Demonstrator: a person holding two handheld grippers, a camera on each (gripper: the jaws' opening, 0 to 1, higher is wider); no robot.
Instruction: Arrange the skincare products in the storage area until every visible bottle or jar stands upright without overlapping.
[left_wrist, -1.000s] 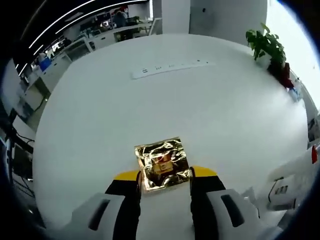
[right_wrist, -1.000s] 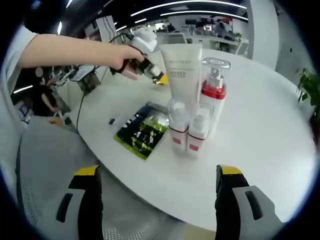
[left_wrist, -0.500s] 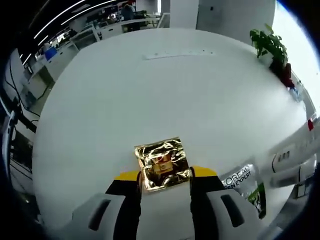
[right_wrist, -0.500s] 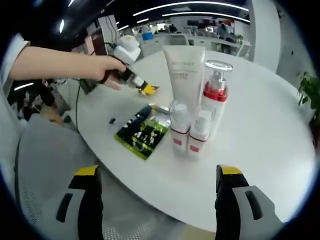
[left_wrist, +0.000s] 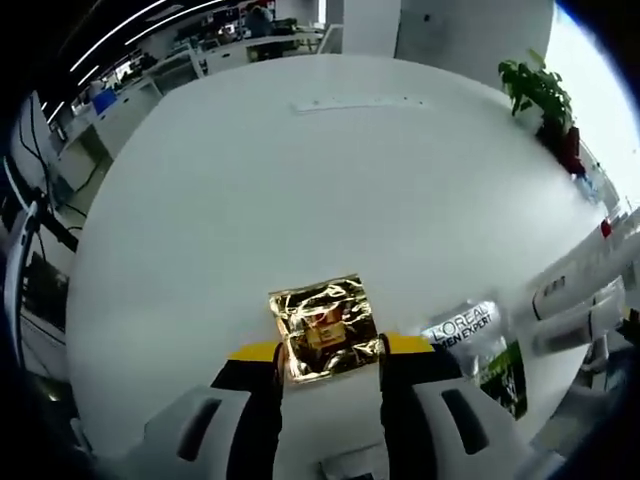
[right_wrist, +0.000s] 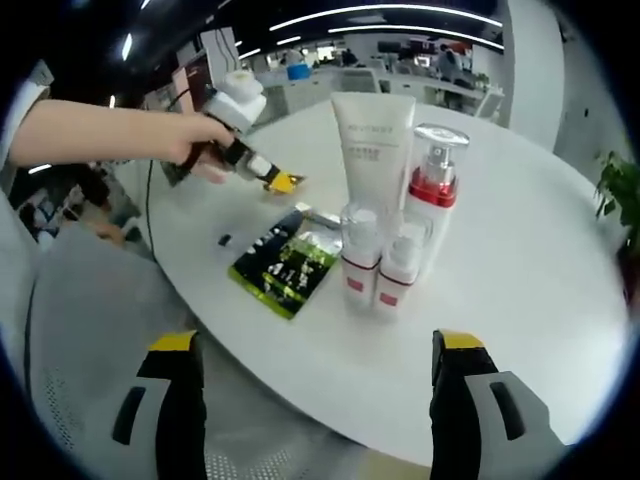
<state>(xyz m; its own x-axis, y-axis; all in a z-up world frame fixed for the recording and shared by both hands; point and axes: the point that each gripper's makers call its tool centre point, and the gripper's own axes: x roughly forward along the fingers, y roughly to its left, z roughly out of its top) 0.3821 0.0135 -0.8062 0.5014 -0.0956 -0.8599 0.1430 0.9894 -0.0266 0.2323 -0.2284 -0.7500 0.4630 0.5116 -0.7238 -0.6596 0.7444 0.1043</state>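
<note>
Left gripper has its 2 yellow-tipped jaws closed against the sides of a crinkled gold foil sachet, whose printed label is too creased to read. Right gripper holds nothing, its jaws spread wide over the near edge of the round white table. In the right gripper view, a person's hand carries the left gripper above the table's far side. A tall white tube stands upright behind a red-collared pump bottle, with 2 small clear-capped white bottles upright just before them. Beside these lies a flat green-and-black sachet; its print is unreadable here. An open office with desks and ceiling strip lights lies beyond, and a potted green plant.
</note>
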